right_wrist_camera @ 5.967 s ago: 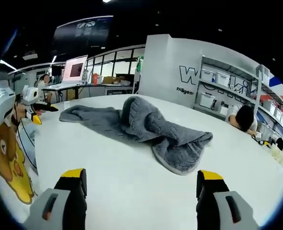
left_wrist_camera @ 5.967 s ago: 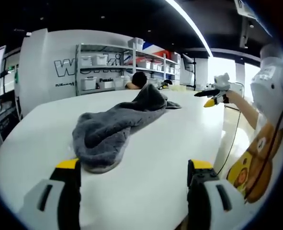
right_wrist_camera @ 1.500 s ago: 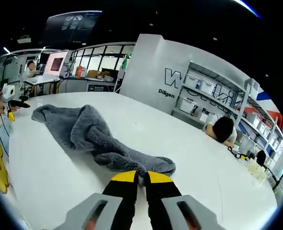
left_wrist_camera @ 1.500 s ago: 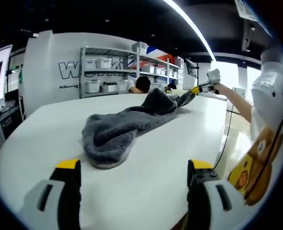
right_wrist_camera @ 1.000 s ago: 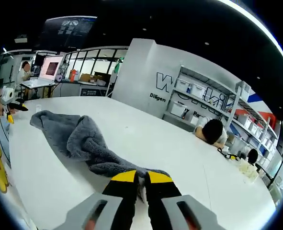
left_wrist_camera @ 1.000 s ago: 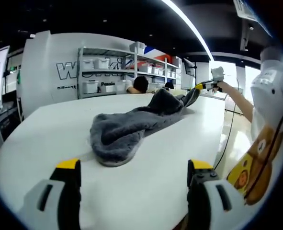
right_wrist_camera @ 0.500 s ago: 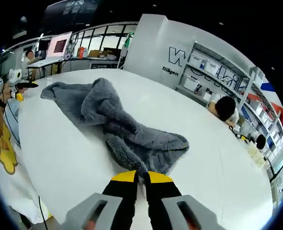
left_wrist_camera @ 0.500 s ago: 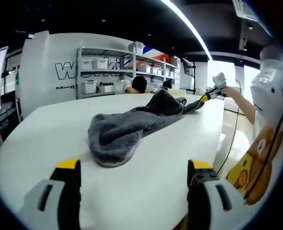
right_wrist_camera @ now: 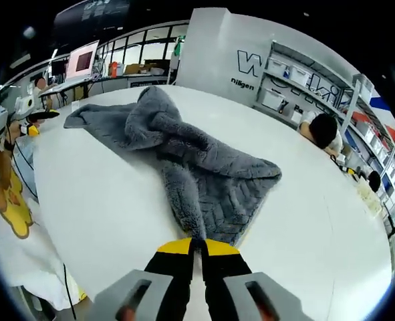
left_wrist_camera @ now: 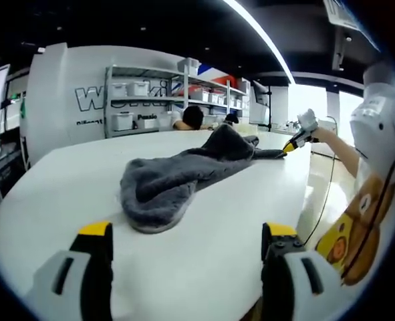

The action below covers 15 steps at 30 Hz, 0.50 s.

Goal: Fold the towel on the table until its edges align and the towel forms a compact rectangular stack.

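A grey towel [left_wrist_camera: 162, 182] lies rumpled and stretched out across the white table [left_wrist_camera: 230, 214]. My left gripper [left_wrist_camera: 187, 231] is open, short of the towel's near bunched end, with nothing between its jaws. Over at the right, my right gripper [left_wrist_camera: 296, 140] holds the towel's far corner low by the table's edge. In the right gripper view my right gripper [right_wrist_camera: 197, 246] is shut on the towel's [right_wrist_camera: 207, 177] near edge, and the cloth fans away from it. The left gripper [right_wrist_camera: 33, 115] shows at the far left, beyond the other end.
A person [right_wrist_camera: 324, 130] rests their head on the table's far side. Shelves with white bins [left_wrist_camera: 157, 93] stand behind the table. A monitor [right_wrist_camera: 82, 60] sits on a desk in the background. The holder's bear-print clothing [left_wrist_camera: 351, 234] is close at the table's edge [right_wrist_camera: 57, 261].
The right gripper has drawn the towel's corner down and outward toward the table's edge, so the cloth lies flatter and more spread. The left gripper stays open and still.
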Each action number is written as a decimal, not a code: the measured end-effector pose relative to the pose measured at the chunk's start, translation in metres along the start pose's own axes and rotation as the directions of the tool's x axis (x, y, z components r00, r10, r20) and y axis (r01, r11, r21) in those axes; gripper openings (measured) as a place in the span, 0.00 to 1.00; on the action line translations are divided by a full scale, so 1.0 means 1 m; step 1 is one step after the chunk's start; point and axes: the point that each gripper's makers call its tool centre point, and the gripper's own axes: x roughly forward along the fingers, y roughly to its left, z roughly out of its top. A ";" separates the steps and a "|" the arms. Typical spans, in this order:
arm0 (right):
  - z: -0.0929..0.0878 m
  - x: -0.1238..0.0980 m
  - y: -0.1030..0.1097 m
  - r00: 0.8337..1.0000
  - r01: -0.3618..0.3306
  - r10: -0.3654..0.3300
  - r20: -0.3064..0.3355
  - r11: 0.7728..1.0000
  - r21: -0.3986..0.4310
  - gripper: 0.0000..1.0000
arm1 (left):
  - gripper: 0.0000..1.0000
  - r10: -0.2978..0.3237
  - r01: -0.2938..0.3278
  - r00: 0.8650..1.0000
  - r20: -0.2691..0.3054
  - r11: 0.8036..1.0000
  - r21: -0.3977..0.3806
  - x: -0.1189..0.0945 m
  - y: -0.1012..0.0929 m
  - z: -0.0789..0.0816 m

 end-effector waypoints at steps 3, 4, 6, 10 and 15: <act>-0.005 0.001 0.002 1.000 -0.010 0.010 -0.006 1.000 0.011 0.05 | 0.97 -0.003 0.003 1.000 0.000 1.000 0.000 0.000 -0.001 0.000; -0.006 0.001 0.003 1.000 -0.011 0.011 -0.007 1.000 0.011 0.05 | 0.97 -0.003 0.003 1.000 0.000 1.000 0.000 0.000 -0.001 0.000; -0.010 0.003 0.005 1.000 -0.018 0.018 -0.015 1.000 0.016 0.05 | 0.97 -0.004 0.004 1.000 -0.001 1.000 0.001 0.000 -0.001 0.000; -0.016 0.006 0.008 0.999 -0.029 0.030 -0.025 0.999 0.026 0.05 | 0.97 -0.004 0.004 1.000 -0.002 1.000 0.001 0.000 -0.001 -0.001; -0.019 0.007 0.009 0.999 -0.034 0.035 -0.022 0.999 0.038 0.07 | 0.97 -0.004 0.004 1.000 -0.005 1.000 0.002 0.000 -0.002 -0.001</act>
